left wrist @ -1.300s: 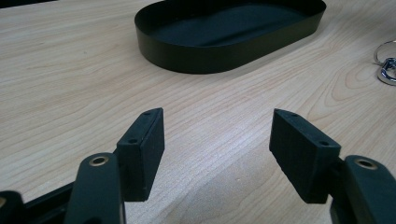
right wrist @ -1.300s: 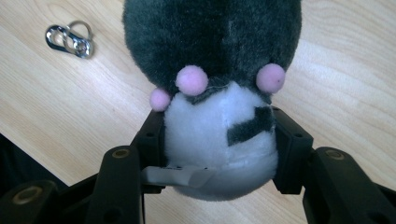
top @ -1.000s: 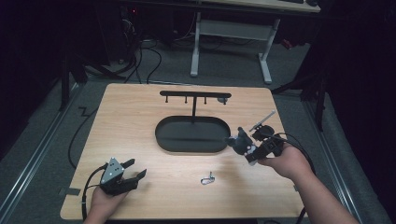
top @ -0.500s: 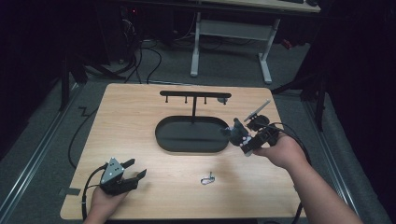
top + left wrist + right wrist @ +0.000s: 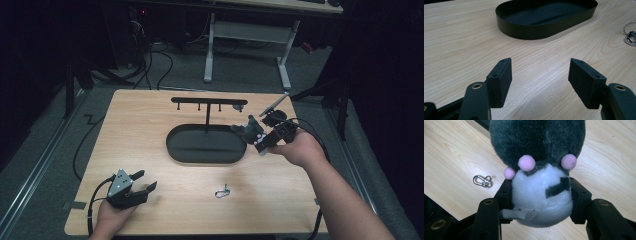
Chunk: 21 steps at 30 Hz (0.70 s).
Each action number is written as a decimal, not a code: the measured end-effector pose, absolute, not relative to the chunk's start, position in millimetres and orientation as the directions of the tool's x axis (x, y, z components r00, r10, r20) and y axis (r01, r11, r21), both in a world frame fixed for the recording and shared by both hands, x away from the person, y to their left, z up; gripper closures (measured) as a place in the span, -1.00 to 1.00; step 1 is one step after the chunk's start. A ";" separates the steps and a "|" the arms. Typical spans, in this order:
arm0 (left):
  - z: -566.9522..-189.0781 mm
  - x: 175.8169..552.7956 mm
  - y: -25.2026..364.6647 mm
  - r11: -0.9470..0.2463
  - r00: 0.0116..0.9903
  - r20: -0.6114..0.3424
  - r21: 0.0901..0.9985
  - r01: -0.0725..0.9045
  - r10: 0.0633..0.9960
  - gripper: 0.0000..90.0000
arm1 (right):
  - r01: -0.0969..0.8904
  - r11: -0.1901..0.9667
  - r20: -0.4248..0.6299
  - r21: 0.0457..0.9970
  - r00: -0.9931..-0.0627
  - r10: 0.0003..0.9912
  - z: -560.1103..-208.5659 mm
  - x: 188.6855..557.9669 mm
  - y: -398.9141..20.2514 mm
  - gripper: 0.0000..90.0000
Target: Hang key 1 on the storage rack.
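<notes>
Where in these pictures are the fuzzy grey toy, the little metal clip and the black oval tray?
plush toy (image 5: pixel 541 187), right gripper view, on its white belly.
metal clip (image 5: pixel 222 191), high view, on its middle.
black oval tray (image 5: pixel 534 31), left gripper view, on its near wall.

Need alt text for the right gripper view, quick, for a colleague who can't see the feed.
The right tool is shut on a plush toy, its two black jaws pressing the toy's white end while its dark grey furry body with three small pink pom-poms fills the top of the picture. Beneath lies a light wooden table, with a small metal clasp resting on it at the left.
</notes>
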<state>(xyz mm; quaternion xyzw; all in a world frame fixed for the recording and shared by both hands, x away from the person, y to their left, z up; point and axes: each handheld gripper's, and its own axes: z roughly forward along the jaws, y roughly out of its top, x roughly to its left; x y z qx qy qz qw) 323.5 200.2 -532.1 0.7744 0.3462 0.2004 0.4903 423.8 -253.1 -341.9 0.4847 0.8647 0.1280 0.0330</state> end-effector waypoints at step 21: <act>-531.9 323.7 200.3 -0.282 0.682 -0.030 0.897 0.342 0.730 -0.20 | 0.840 0.460 0.053 0.288 -0.493 0.868 -311.5 445.7 -252.5 0.09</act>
